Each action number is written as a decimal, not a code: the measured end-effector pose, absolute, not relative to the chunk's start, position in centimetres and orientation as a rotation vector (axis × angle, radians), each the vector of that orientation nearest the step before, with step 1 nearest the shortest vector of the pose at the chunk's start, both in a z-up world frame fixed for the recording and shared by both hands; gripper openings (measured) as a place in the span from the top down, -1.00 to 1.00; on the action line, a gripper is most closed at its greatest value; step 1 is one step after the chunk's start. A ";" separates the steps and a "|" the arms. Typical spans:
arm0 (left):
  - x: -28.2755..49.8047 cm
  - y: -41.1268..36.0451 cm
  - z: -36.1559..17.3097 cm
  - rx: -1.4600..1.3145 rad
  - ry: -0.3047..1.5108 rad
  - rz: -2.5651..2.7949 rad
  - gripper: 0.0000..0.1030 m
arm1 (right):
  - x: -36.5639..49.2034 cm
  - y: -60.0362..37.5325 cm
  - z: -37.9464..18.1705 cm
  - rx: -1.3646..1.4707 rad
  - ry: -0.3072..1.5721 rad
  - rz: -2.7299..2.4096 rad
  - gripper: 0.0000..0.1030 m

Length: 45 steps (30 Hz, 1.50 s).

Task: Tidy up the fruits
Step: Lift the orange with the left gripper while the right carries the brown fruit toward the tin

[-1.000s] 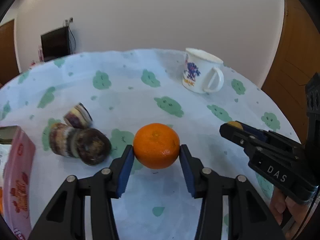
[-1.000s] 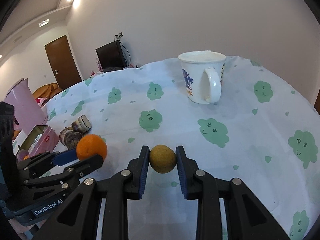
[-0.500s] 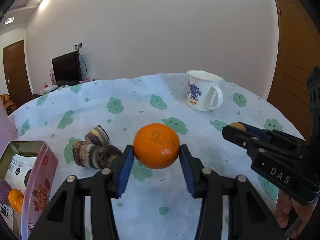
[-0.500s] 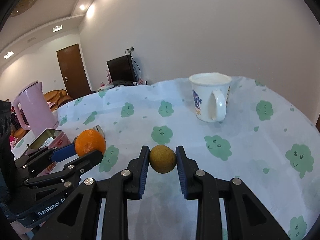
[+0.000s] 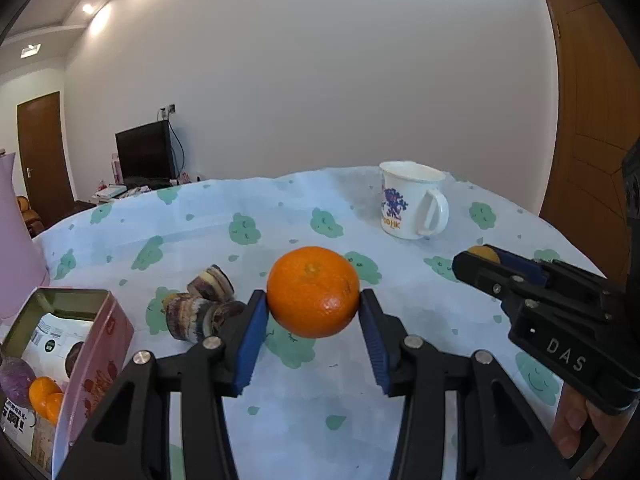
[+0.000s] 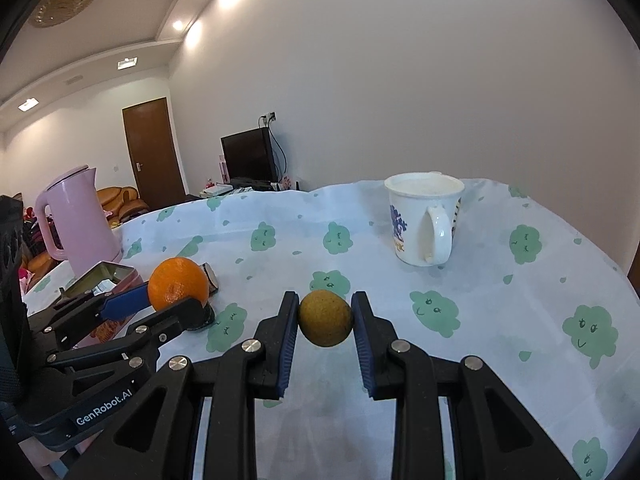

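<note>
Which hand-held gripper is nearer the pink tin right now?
Left. The left hand-held gripper, shut on the orange, sits just right of the tin. The right hand-held gripper, holding the small brown fruit, is farther right, beyond it.

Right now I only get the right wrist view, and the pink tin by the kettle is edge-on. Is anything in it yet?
Observer: Yes. The left wrist view looks into the pink tin: small orange fruit lie inside.
Operator: What is hidden behind the held orange?
Observer: Two purple-striped chunks lie on the cloth, beside the tin.
Operator: Is the left gripper's far pad touching?
Observer: Yes. The left gripper has both pads on the orange.
</note>
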<state>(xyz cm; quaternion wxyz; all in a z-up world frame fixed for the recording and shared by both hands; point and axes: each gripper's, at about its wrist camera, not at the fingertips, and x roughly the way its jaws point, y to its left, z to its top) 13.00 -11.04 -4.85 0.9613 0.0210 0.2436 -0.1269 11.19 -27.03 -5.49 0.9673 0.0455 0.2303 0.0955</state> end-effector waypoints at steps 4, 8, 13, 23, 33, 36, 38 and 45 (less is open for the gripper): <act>12.7 -10.9 -4.7 0.046 0.474 -0.250 0.07 | 11.1 -27.0 -5.4 0.090 0.455 0.199 0.44; 12.3 -10.9 -4.6 0.050 0.455 -0.244 0.07 | 10.7 -26.9 -5.3 0.082 0.435 0.203 0.44; 11.8 -11.0 -4.4 0.059 0.434 -0.237 0.07 | 10.4 -26.9 -5.2 0.080 0.422 0.204 0.44; 11.3 -10.7 -4.3 0.054 0.412 -0.228 0.07 | 10.1 -27.1 -5.0 0.093 0.400 0.205 0.44; 10.5 -10.3 -4.1 0.058 0.380 -0.206 0.07 | 9.7 -27.4 -4.9 0.101 0.382 0.195 0.44; 10.3 -10.2 -4.1 0.059 0.376 -0.200 0.07 | 9.4 -27.4 -4.7 0.099 0.369 0.185 0.44; 10.2 -10.1 -4.0 0.059 0.371 -0.194 0.07 | 9.2 -27.4 -4.6 0.096 0.358 0.180 0.44; 9.8 -10.1 -4.0 0.076 0.356 -0.171 0.07 | 8.6 -27.3 -4.3 0.084 0.334 0.169 0.44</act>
